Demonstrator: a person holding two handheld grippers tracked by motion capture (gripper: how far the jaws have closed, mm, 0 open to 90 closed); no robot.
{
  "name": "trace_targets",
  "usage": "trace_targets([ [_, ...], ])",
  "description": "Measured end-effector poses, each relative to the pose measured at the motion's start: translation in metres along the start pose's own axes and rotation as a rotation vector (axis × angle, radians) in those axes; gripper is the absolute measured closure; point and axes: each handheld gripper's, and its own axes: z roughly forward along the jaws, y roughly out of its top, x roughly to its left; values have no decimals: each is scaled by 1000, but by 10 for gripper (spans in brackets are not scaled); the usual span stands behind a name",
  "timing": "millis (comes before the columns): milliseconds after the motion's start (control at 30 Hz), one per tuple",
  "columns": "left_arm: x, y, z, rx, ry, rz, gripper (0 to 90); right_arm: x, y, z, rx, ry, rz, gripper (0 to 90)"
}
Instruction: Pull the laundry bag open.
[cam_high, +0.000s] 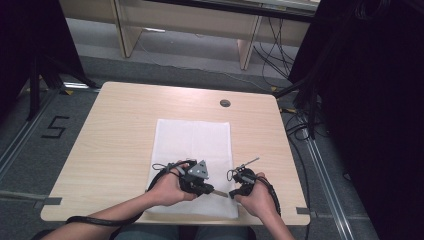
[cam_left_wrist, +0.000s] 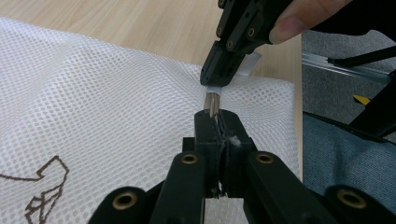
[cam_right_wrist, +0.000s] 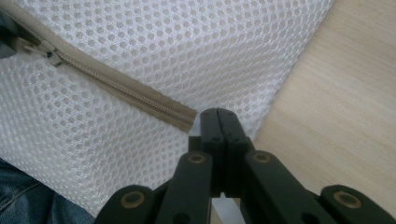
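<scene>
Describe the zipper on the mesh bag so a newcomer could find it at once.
Start at the wooden table, where a white mesh bag lies in the middle. At the bag's near edge, between the two grippers, runs the beige zipper. It is the only solid tan strip on the white netting, with a metal slider at one end.

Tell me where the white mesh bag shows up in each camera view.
High view: the mesh bag lies mid-table, reaching the near edge.
Left gripper view: the mesh bag covers the left and middle, beyond the jaws.
Right gripper view: the mesh bag spans the upper left, crossed by the beige zipper.
Shared landmark: the light wooden table beside it.
</scene>
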Motion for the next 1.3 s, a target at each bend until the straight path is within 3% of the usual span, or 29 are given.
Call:
trace_targets([
  [367, 1, -3, -6, -14, 2, -15, 873, 0, 0, -1, 2, 4, -2, 900],
  [400, 2, -3, -8, -9, 1, 2, 874, 0, 0, 0, 2, 3, -2, 900],
  [467, 1, -4, -8, -16, 1, -19, 873, 1, 1, 0, 4, -2, 9, 900],
  [667, 3, -4, -10, -14, -1, 2, 873, 1, 0, 0, 2, -2, 4, 900],
  [733, 1, -5, -10, -13, -1, -16, 873, 1, 1, -1, 7, -2, 13, 900],
  [1033, 1, -6, -12, -7, 0, -6, 873, 1, 1, 0, 5, -3, 5, 900],
  [1067, 1, -6, -13, -13, 3, -20, 873, 1, 1, -1, 6, -1, 11, 900],
  [1100, 2, -6, -16, -16, 4, -5, 873, 1, 1, -1, 6, -1, 12, 900],
  [1167, 1, -7, -17, -17, 5, -19, 873, 1, 1, -1, 7, -3, 12, 900],
  [1200, 3, -7, -18, -16, 4, 1, 873, 2, 1, 0, 6, -3, 18, 900],
  [1300, 2, -9, -19, -17, 4, -24, 873, 2, 1, 0, 1, -3, 22, 900],
])
